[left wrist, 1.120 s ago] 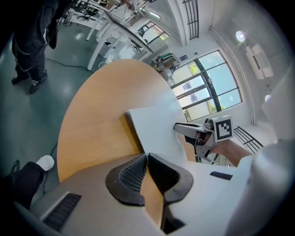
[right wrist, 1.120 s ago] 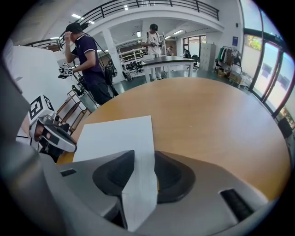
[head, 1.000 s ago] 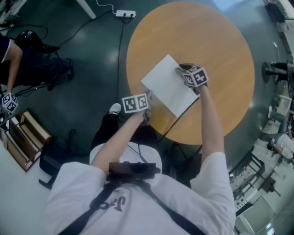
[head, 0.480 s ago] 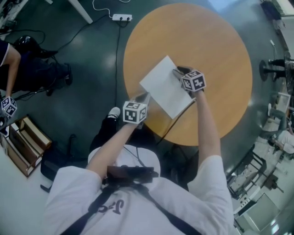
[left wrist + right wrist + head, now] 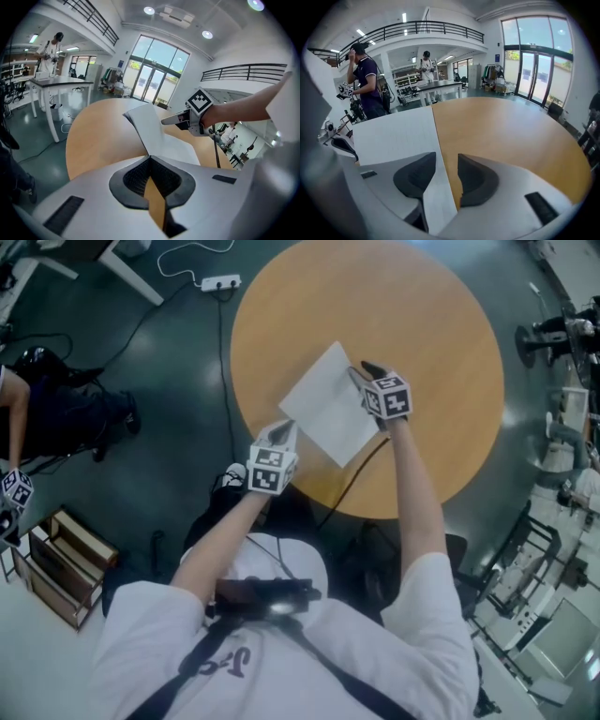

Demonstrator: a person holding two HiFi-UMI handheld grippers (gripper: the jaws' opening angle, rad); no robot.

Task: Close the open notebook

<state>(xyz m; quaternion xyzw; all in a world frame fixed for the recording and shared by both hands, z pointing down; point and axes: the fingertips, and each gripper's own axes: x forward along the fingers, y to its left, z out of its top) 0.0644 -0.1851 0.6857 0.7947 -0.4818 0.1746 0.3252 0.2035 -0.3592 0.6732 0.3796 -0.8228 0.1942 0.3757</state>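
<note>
Round wooden table (image 5: 422, 324) bearing notebook (image 5: 323, 404) near person's edge. Closing left gripper (image 5: 151, 164) pinching lifted page corner; opening right gripper (image 5: 446, 171) straddling opposite edge, not pressing. Risk: thin page slipping or creasing, unheld notebook sliding.

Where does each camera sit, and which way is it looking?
Head view: on the person's head, looking steeply down at the table; shows both arms, left gripper, right gripper.
Left gripper view: on that gripper, looking along its jaws, closing on the notebook; shows the right gripper too.
Right gripper view: on that gripper, looking along its opening jaws, the notebook's edge between them.
Shared: all show the notebook and table.
</note>
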